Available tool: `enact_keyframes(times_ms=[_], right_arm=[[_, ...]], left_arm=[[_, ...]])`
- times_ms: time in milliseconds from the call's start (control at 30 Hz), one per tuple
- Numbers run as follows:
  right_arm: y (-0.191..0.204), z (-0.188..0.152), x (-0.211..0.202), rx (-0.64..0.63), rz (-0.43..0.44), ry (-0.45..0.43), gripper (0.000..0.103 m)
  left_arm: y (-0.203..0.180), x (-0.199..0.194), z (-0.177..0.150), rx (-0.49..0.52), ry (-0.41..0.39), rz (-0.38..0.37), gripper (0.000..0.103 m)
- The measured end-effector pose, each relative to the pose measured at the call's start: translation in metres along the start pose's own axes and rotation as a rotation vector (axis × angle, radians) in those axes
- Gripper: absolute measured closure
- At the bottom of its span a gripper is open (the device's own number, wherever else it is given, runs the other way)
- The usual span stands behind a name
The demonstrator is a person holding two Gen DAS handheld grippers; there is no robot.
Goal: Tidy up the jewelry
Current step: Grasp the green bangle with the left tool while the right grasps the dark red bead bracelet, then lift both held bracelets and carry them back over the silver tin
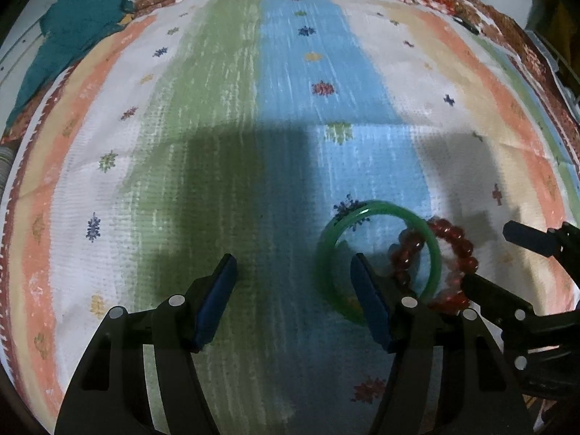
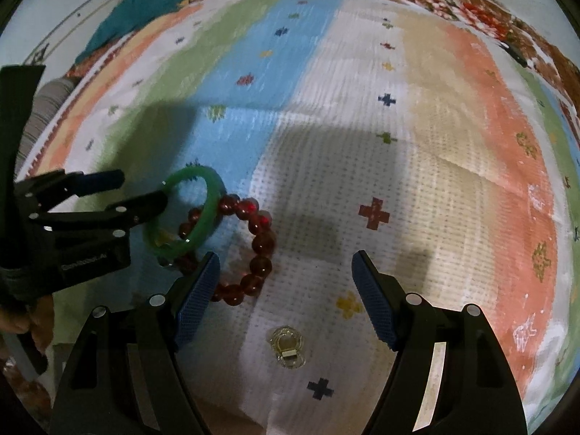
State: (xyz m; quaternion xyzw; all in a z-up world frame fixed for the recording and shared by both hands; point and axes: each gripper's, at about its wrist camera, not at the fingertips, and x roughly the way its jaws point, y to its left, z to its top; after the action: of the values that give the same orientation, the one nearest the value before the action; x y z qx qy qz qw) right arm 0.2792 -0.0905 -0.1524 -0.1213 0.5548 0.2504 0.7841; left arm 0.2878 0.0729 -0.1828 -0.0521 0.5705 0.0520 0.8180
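With both grippers, left [image 1: 293, 279] and right [image 2: 286, 275], open wide and empty, you are approaching; next separate the green bangle [image 1: 326, 250] from the red bead bracelet [image 2: 261, 243] overlapping it.

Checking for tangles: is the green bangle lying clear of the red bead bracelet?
No, the green bangle overlaps the red bead bracelet, crossing its loop.
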Motion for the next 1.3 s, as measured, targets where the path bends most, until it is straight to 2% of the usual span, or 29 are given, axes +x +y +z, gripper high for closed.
enact_keyframes(times_ms=[167, 300, 367, 433, 467, 500, 533, 567, 900, 1200, 1300], right_arm=[[-0.001, -0.001, 0.005, -0.009, -0.013, 0.006, 0.028], [0.003, -0.004, 0.007, -0.034, -0.042, -0.001, 0.029], [0.001, -0.005, 0.006, -0.028, -0.057, -0.005, 0.039], [-0.001, -0.006, 0.005, -0.024, -0.040, -0.007, 0.047], [-0.002, -0.006, 0.004, -0.028, -0.042, -0.009, 0.061], [-0.002, -0.005, 0.004, -0.027, -0.037, -0.011, 0.068], [-0.003, -0.005, 0.004, -0.019, -0.022, -0.007, 0.083], [-0.004, -0.005, 0.004, -0.016, -0.020, -0.004, 0.089], [-0.001, -0.008, -0.012, -0.016, -0.051, -0.058, 0.089], [0.009, -0.012, -0.049, -0.012, -0.041, -0.168, 0.089], [0.011, -0.013, -0.060, -0.006, -0.026, -0.199, 0.089]], left_arm=[[0.001, 0.002, -0.003, 0.016, -0.006, 0.020, 0.046], [0.005, 0.003, -0.003, 0.002, -0.003, 0.046, 0.063], [0.008, 0.003, -0.003, -0.003, -0.002, 0.049, 0.071], [0.011, 0.003, -0.004, -0.004, -0.001, 0.059, 0.088], [0.012, 0.003, -0.004, -0.008, -0.001, 0.060, 0.091], [0.012, 0.003, -0.004, -0.008, -0.002, 0.063, 0.096], [0.012, 0.003, -0.004, -0.006, -0.003, 0.066, 0.096], [0.012, 0.003, -0.004, -0.005, -0.005, 0.068, 0.096], [0.008, -0.017, -0.008, -0.004, -0.051, 0.089, 0.096], [0.008, -0.051, -0.007, -0.030, -0.134, 0.086, 0.096], [0.007, -0.059, -0.008, -0.029, -0.136, 0.071, 0.096]])
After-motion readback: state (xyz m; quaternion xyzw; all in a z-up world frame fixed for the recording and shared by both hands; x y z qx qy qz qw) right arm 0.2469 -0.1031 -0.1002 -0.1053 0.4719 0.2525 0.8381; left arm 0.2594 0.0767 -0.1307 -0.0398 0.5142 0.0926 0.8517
